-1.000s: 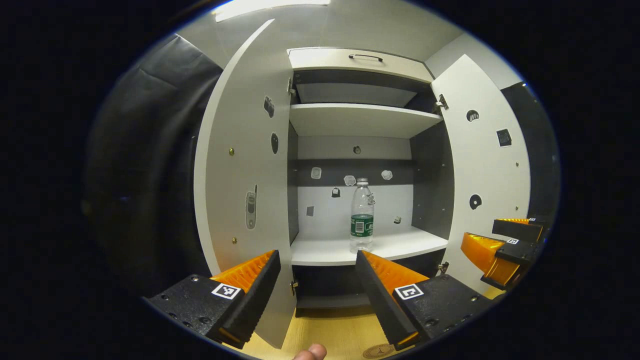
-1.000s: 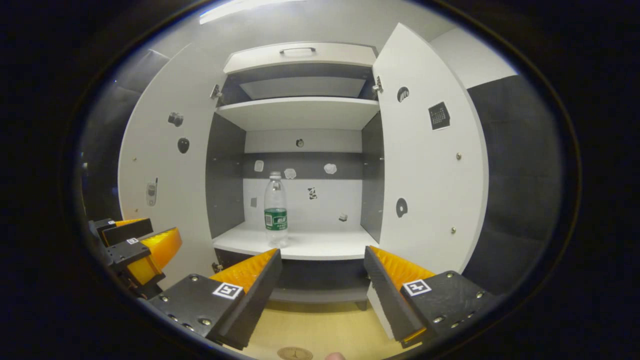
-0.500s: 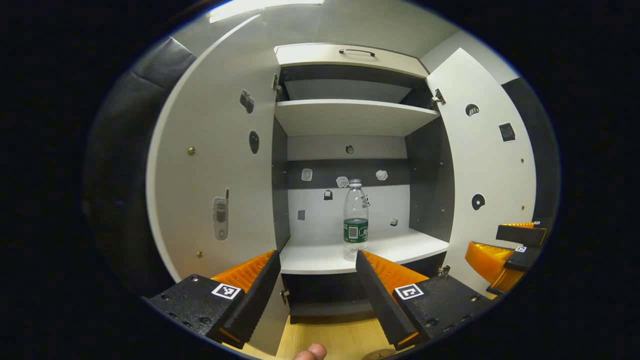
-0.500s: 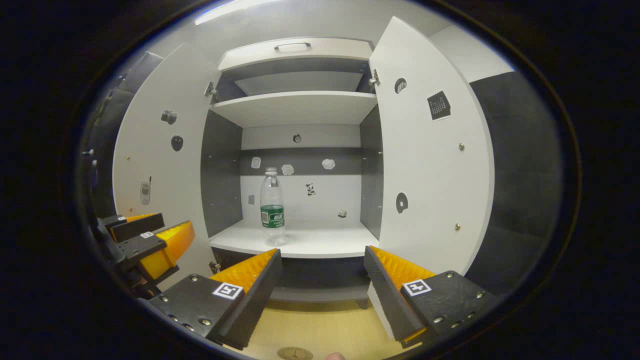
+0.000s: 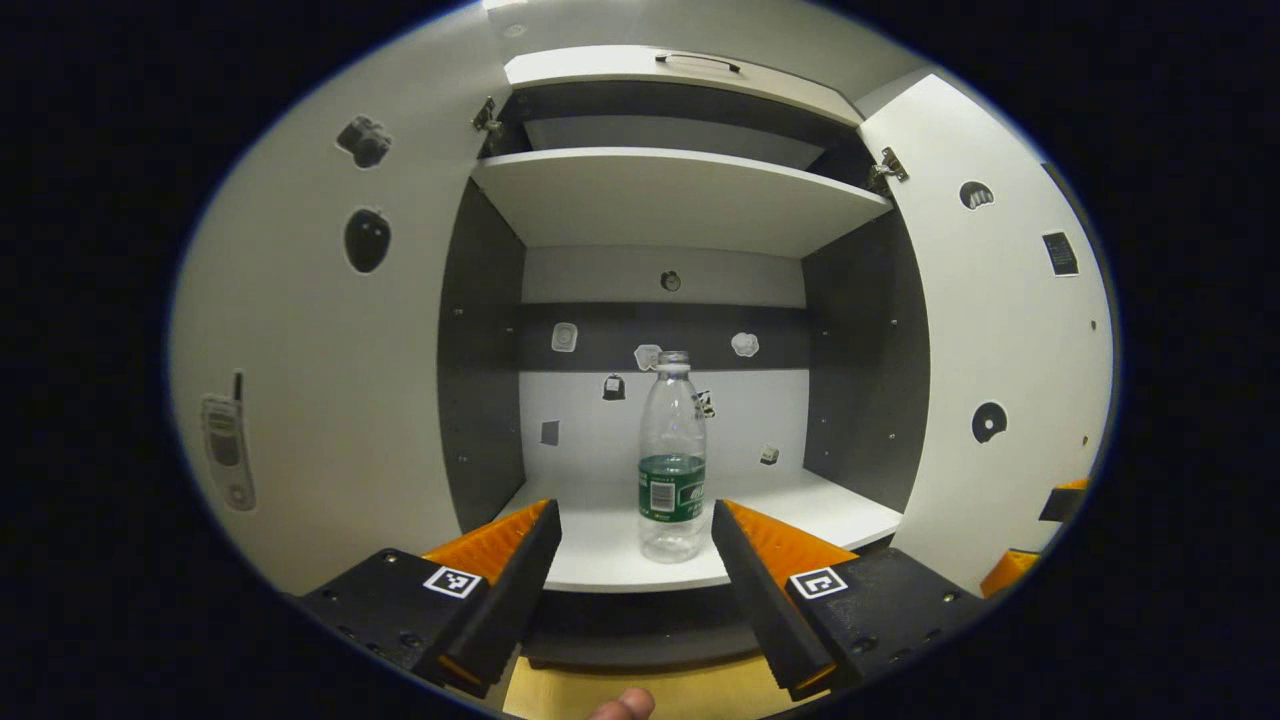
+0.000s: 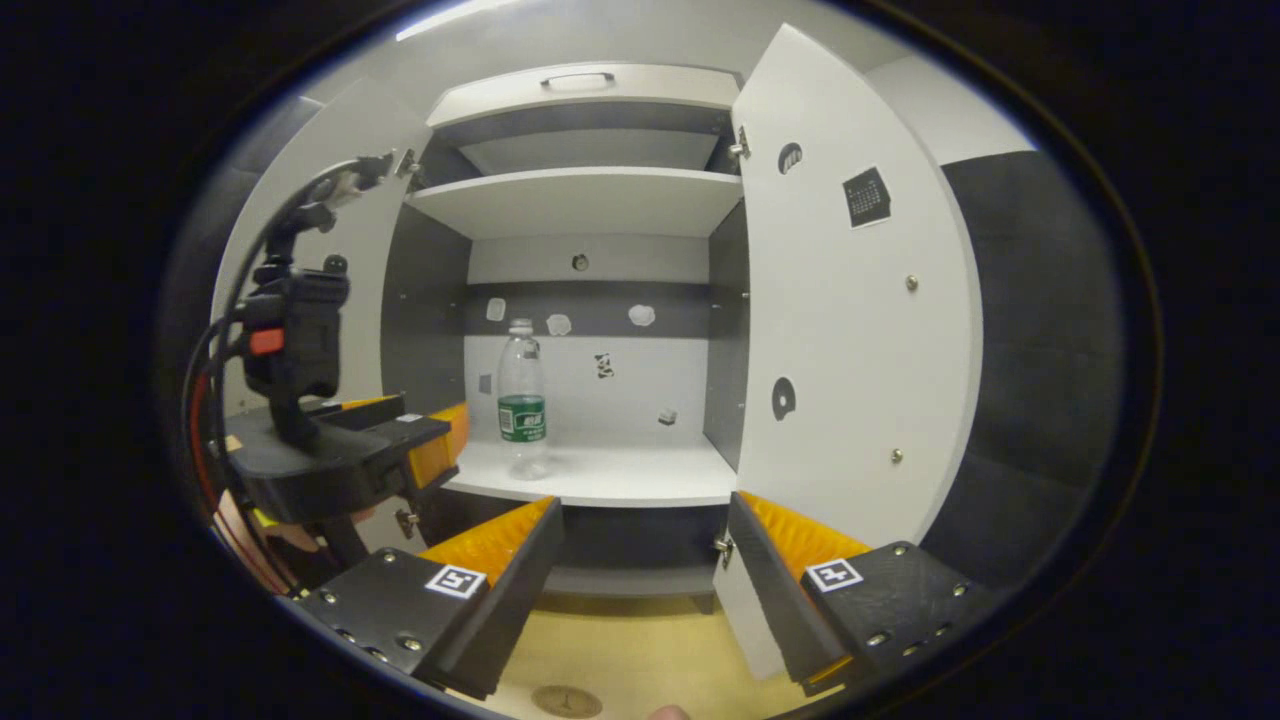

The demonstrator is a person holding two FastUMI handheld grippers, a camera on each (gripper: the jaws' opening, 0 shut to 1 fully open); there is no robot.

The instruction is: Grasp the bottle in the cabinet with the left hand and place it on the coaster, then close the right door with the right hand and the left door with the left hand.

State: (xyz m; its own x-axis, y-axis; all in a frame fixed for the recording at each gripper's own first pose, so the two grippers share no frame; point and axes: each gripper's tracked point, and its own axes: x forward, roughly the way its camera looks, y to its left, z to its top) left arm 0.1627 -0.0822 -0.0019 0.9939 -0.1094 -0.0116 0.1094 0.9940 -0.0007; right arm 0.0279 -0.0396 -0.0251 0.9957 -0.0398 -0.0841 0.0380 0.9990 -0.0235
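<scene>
I see one bottle (image 5: 672, 455) standing upright on the lower shelf (image 5: 800, 515) of the cabinet, long axis vertical, cap at the top, label band low on its body. It sits near the shelf's front edge, toward the left half of the compartment as my right gripper view shows it (image 6: 522, 395).

My left gripper (image 5: 634, 560) is spread wide with nothing between its fingers; the bottle appears in the gap but beyond the tips, untouched. From the right gripper view that same tool (image 6: 400, 440) is at the shelf's left front corner, just short of the bottle.

My right gripper (image 6: 645, 560) is also wide and empty, held back from the cabinet over the wooden floor.

I count two doors, both swung open: the left door (image 5: 300, 350) and the right door (image 6: 850, 330). One coaster (image 6: 566, 701) lies on the floor, at the bottom edge of the right gripper view. Shelves counted: two.
</scene>
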